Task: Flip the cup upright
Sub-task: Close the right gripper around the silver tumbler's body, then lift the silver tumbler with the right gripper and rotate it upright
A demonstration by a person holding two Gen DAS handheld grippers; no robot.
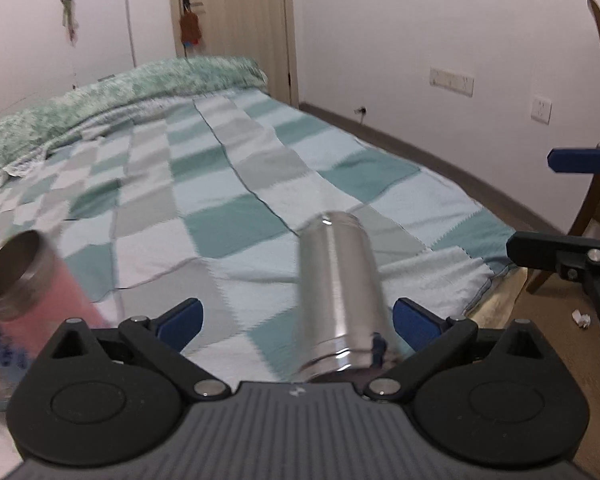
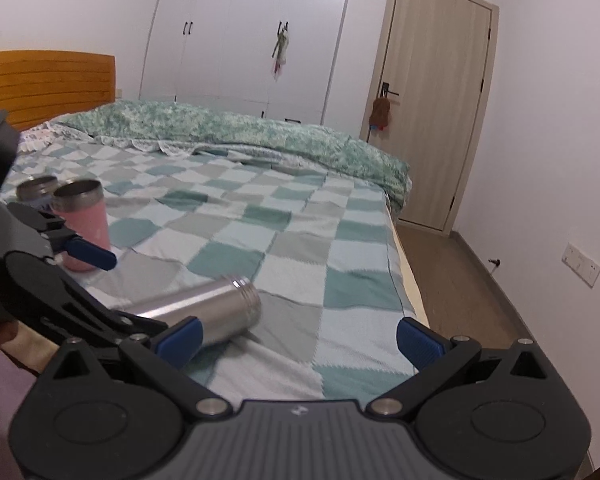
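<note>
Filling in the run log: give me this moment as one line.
steel cylindrical cup: lying on side on checkered bedspread | left gripper: open around cup | right gripper: open, empty | pink steel-rimmed cup: upright

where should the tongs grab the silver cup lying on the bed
Grip the silver cup across its smooth mid-body, coming from above with the left tongs open astride it. It lies on its side on the blanket, threaded mouth pointing away, so the round sides are exposed.

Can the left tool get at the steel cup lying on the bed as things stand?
Probably yes. The left tool is open, and the steel cup lies on its side on the checked blanket, already between the blue fingers. Nothing blocks it; the pink cup stands off to the left.
</note>
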